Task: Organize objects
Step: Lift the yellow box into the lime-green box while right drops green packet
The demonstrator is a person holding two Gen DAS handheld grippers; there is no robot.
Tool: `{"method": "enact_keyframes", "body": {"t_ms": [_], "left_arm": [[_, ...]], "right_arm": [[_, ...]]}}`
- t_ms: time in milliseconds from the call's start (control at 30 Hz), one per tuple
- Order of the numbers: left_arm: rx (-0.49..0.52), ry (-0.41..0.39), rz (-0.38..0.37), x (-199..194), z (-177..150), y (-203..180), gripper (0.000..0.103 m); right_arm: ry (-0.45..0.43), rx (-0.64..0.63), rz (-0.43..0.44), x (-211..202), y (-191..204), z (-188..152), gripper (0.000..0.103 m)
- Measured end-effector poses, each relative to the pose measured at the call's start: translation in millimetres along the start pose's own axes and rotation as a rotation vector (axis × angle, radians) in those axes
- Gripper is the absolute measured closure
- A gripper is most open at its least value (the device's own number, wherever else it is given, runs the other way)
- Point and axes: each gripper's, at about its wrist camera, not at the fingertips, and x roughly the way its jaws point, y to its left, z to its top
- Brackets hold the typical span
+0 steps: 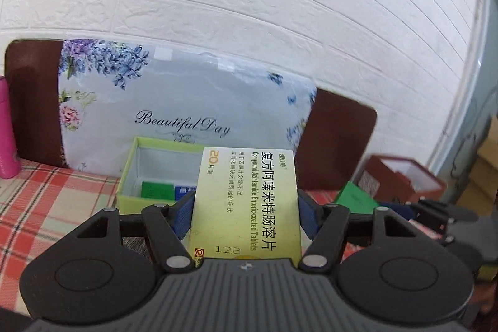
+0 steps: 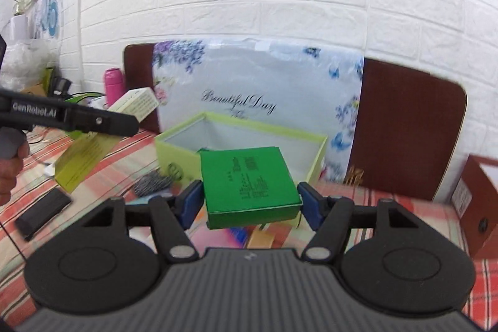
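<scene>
Both grippers are loaded: your left gripper (image 1: 246, 207) clamps the yellow tablet box (image 1: 246, 198), your right gripper (image 2: 247, 201) the green box (image 2: 249, 185); the open lime bin (image 2: 314, 157) lies straight ahead, nearer your right.

A surface covered by a red-and-cream plaid cloth (image 2: 118, 164) carries an open lime-green cardboard box (image 2: 174, 156), a flat black rectangular case (image 2: 42, 213), a pink cylindrical bottle (image 2: 113, 86) and an open reddish-brown box (image 1: 401, 181).
</scene>
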Motion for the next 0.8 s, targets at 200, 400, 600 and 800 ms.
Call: {"method": "enact_keyframes", "body": {"t_ms": [200,400,600,800], "left_arm": [[-0.021,0.025,0.054,70.7,32.1,1.5,0.034],[-0.023,0.109,0.107,145.1,41.0,15.0,0.034],[-0.044,0.195,0.133,196.1,35.6,35.9,0.034],[-0.064,0.210,0.170,213.3,29.4,47.9,0.021]], "right_arm": [[0.032,-0.020,-0.115,80.9,-14.2,33.3,0.038],[0.117,-0.101,-0.150,160.7,-13.8,39.6,0.038],[0.205,-0.085,-0.132,211.3,-21.9,28.6,0.038],[0.243,-0.085,-0.101,241.2,-26.9,21.3,0.026]]}}
